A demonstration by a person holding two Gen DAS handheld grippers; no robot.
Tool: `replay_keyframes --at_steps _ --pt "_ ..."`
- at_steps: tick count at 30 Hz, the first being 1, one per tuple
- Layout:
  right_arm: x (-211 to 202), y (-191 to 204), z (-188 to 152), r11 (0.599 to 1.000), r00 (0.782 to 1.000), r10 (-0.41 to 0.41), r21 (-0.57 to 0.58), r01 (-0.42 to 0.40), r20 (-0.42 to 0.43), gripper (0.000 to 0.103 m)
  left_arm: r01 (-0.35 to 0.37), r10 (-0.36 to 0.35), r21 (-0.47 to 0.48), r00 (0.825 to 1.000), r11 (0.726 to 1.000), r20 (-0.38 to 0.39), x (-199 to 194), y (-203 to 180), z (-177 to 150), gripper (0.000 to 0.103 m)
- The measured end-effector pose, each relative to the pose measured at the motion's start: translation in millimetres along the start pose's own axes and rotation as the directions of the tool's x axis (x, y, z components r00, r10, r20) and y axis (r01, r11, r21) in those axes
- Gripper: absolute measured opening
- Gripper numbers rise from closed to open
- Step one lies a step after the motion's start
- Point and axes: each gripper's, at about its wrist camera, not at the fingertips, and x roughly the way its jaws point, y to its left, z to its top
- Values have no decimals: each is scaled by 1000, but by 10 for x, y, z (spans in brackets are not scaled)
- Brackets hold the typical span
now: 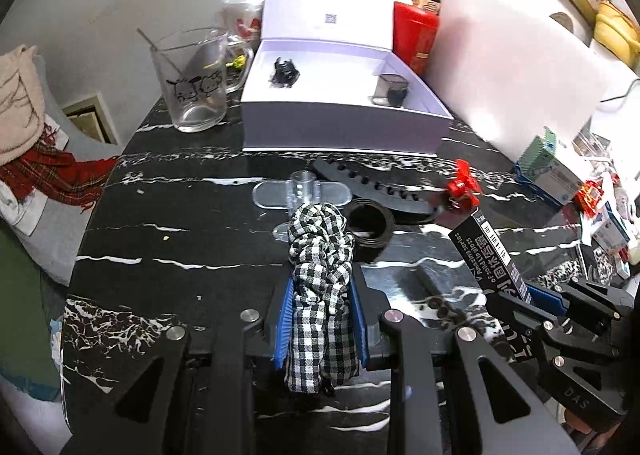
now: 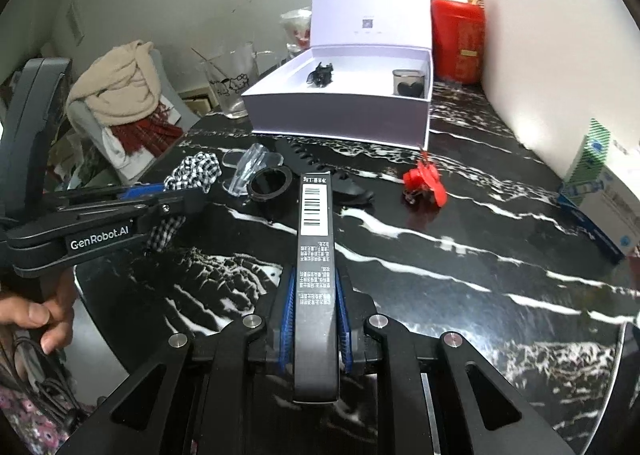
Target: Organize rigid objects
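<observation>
My left gripper (image 1: 320, 289) is shut on a black-and-white checked fabric hair tie (image 1: 320, 255), held just above the black marble table (image 1: 180, 235). My right gripper (image 2: 315, 277) is shut on a long black box with a barcode (image 2: 316, 223), which sticks forward and up. In the left wrist view the right gripper (image 1: 516, 297) and the black box (image 1: 486, 247) are at the right. The right wrist view has the left gripper (image 2: 176, 193) and the hair tie (image 2: 196, 171) at the left. Behind both stands an open white gift box (image 1: 344, 131) holding a black clip (image 1: 285, 73) and a small grey container (image 1: 390, 89).
On the table lie a black ring (image 1: 368, 229), a clear acrylic piece (image 1: 300, 193), a black toothed comb (image 1: 372, 187) and a red clip (image 2: 424, 183). A glass mug (image 1: 196, 83) stands left of the box. A red canister (image 2: 458, 39) and a white board (image 2: 552, 55) stand right.
</observation>
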Motion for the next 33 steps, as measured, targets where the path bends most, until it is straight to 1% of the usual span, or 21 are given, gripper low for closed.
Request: replay_keyframes --at_steps 7,12,17,22,33 --pt "-159 -13 -19 1000 999 -24 3 24 32 19 19 -20 26 999 999 30 -93 -106 59 25" --pt "-220 -48 62 999 998 -38 3 38 39 18 37 -39 46 998 998 44 -138 -181 179 25" --pt "-223 -101 191 999 998 -40 5 40 47 18 52 -55 56 997 997 55 -128 -218 315 25" --pt "-190 -138 324 999 997 -38 -9 38 60 18 50 -54 48 996 998 69 -62 -209 496 25" --pt "-44 -279 688 999 996 -39 -26 41 76 18 57 -60 50 996 997 61 129 -159 866 25"
